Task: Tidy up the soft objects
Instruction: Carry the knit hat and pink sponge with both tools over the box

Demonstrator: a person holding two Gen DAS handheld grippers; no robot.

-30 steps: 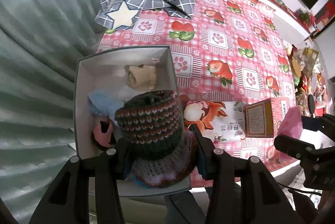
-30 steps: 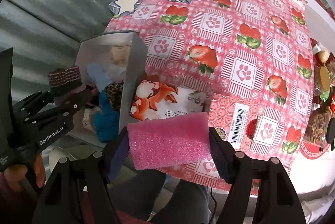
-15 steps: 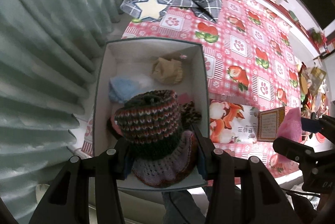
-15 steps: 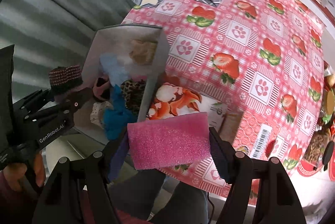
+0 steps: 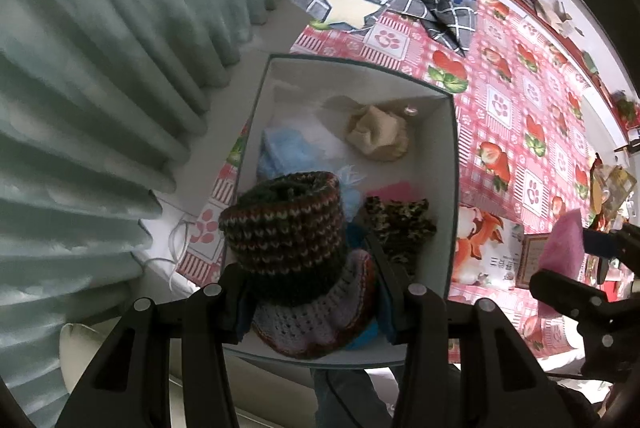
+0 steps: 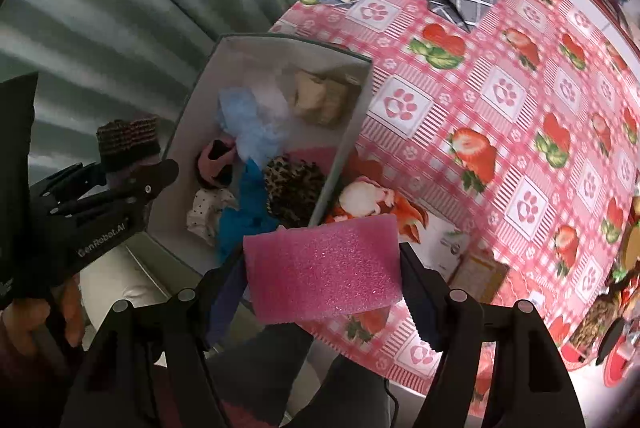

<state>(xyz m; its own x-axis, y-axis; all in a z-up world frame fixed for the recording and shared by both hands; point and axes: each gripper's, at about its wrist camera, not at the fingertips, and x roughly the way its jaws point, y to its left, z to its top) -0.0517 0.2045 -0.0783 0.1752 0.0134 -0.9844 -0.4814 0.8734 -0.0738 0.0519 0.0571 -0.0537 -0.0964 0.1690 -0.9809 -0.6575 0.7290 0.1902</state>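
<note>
Left gripper (image 5: 310, 264) clamped on a striped knitted hat (image 5: 286, 224), hanging over the open white box (image 5: 450, 164). Right gripper (image 6: 322, 264) clamped on a pink foam sponge (image 6: 320, 268), at the box's four o'clock above the strawberry tablecloth (image 6: 500, 96).

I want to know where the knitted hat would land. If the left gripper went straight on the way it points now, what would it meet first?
Probably the soft things in the open box. The left gripper, shut on the knitted hat, points down over the box's near end, where a leopard-print piece and blue fabric lie. Depth is unclear.
</note>
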